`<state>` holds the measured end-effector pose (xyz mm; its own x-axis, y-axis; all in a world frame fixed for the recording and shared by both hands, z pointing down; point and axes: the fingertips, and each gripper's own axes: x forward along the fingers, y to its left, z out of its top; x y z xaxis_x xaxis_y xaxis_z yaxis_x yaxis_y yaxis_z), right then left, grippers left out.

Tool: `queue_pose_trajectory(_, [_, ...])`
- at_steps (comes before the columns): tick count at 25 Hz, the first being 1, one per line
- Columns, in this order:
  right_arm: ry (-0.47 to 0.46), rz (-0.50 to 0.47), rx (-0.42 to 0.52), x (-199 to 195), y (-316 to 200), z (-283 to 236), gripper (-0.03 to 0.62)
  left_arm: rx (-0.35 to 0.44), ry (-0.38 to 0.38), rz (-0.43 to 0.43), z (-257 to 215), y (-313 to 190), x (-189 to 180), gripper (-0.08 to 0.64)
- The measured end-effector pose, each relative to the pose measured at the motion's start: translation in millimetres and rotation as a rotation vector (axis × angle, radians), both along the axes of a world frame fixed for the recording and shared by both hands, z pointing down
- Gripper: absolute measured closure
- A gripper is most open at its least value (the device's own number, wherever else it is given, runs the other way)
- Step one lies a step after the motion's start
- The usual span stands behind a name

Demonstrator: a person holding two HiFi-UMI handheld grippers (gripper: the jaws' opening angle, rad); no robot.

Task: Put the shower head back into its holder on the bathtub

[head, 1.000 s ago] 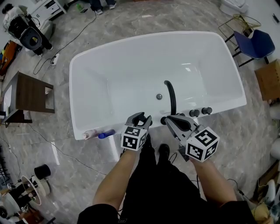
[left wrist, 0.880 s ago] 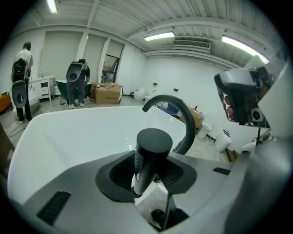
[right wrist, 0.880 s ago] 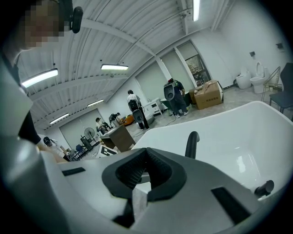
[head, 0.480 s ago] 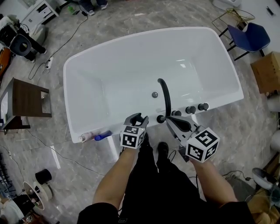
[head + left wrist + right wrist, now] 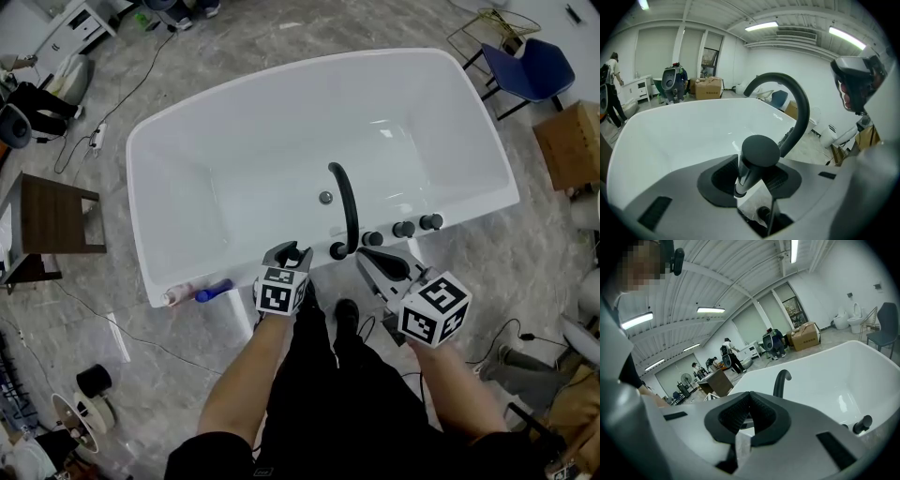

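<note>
The white oval bathtub (image 5: 244,169) stood on a grey marbled floor. A black arched faucet spout (image 5: 350,202) rose from the middle of its near rim. Three black round knobs (image 5: 403,229) ran along that rim to the spout's right, and one more black round fitting (image 5: 337,251) sat at the spout's foot.

The left gripper (image 5: 287,251) hung over the near rim just left of that fitting. Its jaws were clamped on the shower head (image 5: 760,151), a piece with a dark round cap on a chrome stem. The stem stood nearly upright between the ridged pads. Its lower end was over the white rim, just above a dark round opening (image 5: 763,213). I could not tell whether the two touched.

Compared with a second before, the left gripper had sunk toward the rim and its marker cube looked smaller from the head view. Its place along the rim beside the spout's foot had not changed.

The right gripper (image 5: 364,255) pointed at the rim between the fitting and the knobs, its jaws together with the tips meeting. It now stood a little further from the fitting than before.

A small blue item (image 5: 214,290) lay on the near rim toward its left corner, as it had a second earlier.
</note>
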<state>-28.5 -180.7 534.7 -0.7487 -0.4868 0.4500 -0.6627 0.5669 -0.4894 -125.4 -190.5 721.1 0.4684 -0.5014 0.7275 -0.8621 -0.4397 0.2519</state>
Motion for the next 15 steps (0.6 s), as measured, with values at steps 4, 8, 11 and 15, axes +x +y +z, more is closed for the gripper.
queue_pose_trajectory(4, [-0.001, 0.004, -0.006, 0.3, 0.1, 2.0, 0.578, -0.012, -0.007, 0.006, 5.1, 2.1, -1.0, 0.410])
queue_pose_trajectory(8, [-0.005, 0.007, -0.011, -4.0, 1.6, 4.7, 0.578, -0.019, -0.016, 0.013, 10.7, 4.9, -4.7, 0.410])
queue_pose_trajectory(11, [-0.008, 0.006, -0.014, -3.4, 1.2, 5.7, 0.578, -0.025, -0.023, 0.016, 14.6, 6.0, -3.3, 0.410])
queue_pose_trajectory(15, [-0.009, 0.003, -0.015, -5.1, 3.0, 5.9, 0.578, -0.037, -0.033, 0.019, 20.6, 9.6, -4.3, 0.410])
